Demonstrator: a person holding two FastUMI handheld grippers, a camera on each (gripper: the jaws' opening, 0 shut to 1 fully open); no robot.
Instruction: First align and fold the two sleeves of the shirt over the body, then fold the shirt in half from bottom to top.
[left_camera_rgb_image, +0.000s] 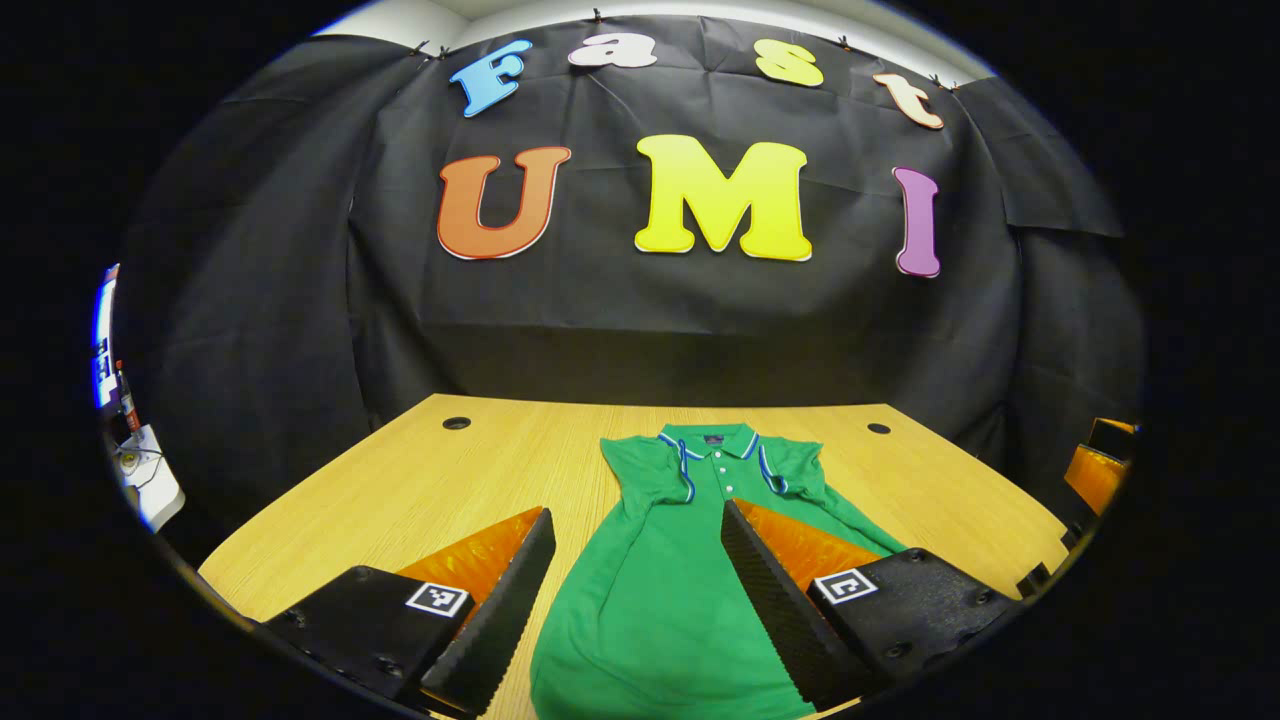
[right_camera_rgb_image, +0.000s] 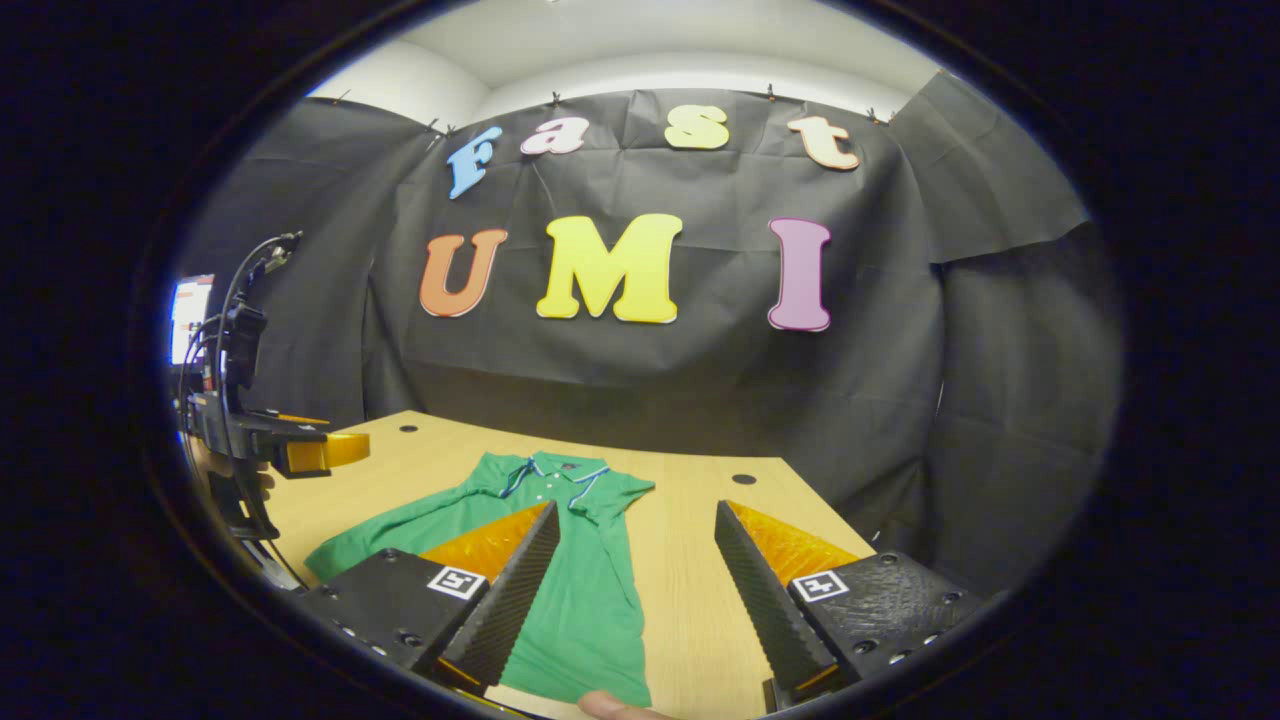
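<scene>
Lying flat on a wooden table (left_camera_rgb_image: 400, 480), green polo shirt (left_camera_rgb_image: 660, 590), collar toward the black cloth wall, left gripper (left_camera_rgb_image: 637, 520) above it with fingers spread apart, right gripper (right_camera_rgb_image: 636, 515) likewise wide apart, holding nothing

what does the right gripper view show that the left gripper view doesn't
Right gripper view: the left gripper held over the table's left edge, cabled gear behind it, and a fingertip at the bottom edge.

Left gripper view: a white device off the table's left side and an orange object at far right.

Both: the green polo shirt lying flat on the wooden table, with each view's own gripper open.
</scene>
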